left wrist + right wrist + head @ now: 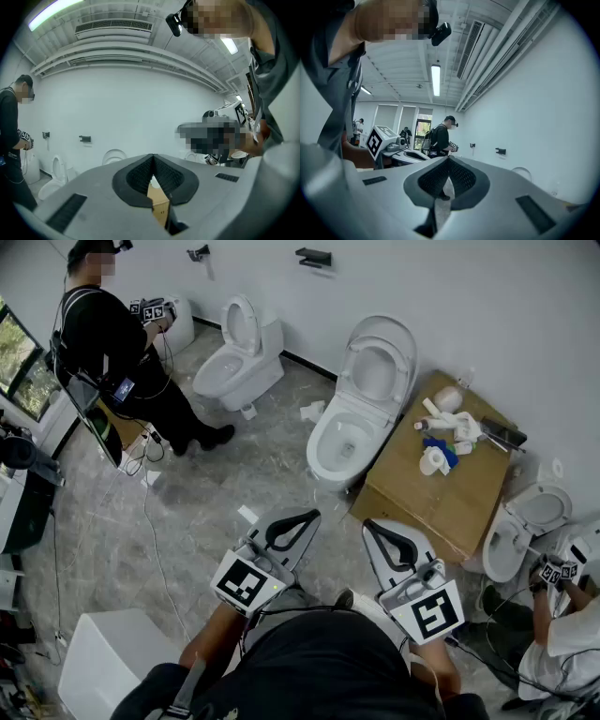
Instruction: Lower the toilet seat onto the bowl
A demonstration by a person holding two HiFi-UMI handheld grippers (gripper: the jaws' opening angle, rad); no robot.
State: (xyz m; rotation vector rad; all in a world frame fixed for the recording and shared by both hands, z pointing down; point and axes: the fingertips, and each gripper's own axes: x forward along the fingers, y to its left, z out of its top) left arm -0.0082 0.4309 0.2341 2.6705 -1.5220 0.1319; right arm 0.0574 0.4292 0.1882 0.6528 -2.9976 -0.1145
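The white toilet stands ahead of me in the head view, its bowl (339, 444) open and its seat and lid (381, 360) raised against the wall. Both grippers hover low and short of it, touching nothing. My left gripper (313, 514) points toward the bowl's left side, its jaws shut and empty. My right gripper (368, 523) sits beside it, jaws likewise shut with nothing held. In the left gripper view the jaw tips (153, 155) meet, and the raised lid (114, 156) shows beyond them. In the right gripper view the tips (449, 159) also meet.
A cardboard box (427, 491) carrying bottles and paper rolls stands right of the toilet. A second toilet (238, 360) is at the back left, near a standing person (112, 343). Another person (562, 634) crouches by a third toilet (517, 526) at the right. Cables (150, 521) cross the floor.
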